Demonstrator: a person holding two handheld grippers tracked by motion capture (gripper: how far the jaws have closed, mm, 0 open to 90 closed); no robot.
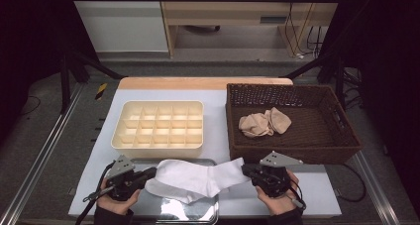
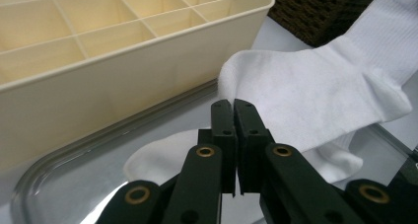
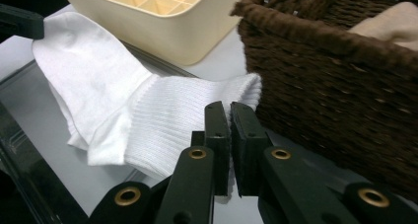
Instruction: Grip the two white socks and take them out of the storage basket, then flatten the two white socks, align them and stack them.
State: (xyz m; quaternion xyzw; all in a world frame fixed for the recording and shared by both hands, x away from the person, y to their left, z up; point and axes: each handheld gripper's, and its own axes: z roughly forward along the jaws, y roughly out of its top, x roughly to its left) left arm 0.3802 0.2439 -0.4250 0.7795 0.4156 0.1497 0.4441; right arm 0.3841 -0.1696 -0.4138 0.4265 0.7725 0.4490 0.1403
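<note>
A pale table top [image 1: 218, 103] fills the middle of the high view, with a cream divided organiser [image 1: 158, 125] left of centre and a brown wicker basket [image 1: 292, 150] at the right holding beige socks [image 1: 262, 122]. At lower centre my white sock [image 1: 195, 178] stretches over a metal tray [image 1: 210, 212]. My left gripper [image 1: 151, 173] pinches its toe end and my right gripper [image 1: 246, 169] pinches its ribbed cuff, both sets of jaws narrowed onto the cloth.
</note>
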